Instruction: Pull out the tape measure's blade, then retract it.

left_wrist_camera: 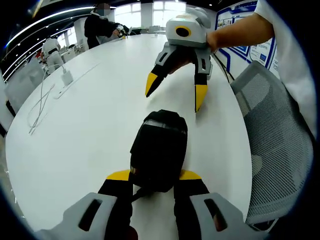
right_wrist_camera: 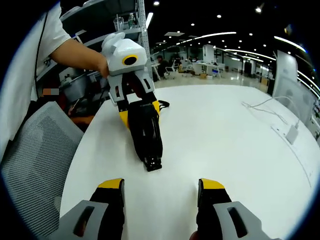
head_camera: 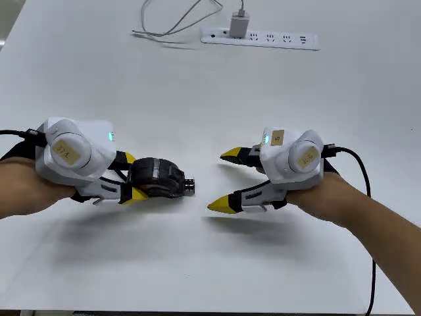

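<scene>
Matt black plastic tape measure [head_camera: 156, 178] on a smooth white table [head_camera: 197, 92]; glossy white plastic grippers.

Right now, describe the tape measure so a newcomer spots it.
On the white table, look near-left at the left tool. Between its yellow-tipped jaws sits the tape measure: the only black, rounded case, hook end facing the open right tool.
</scene>
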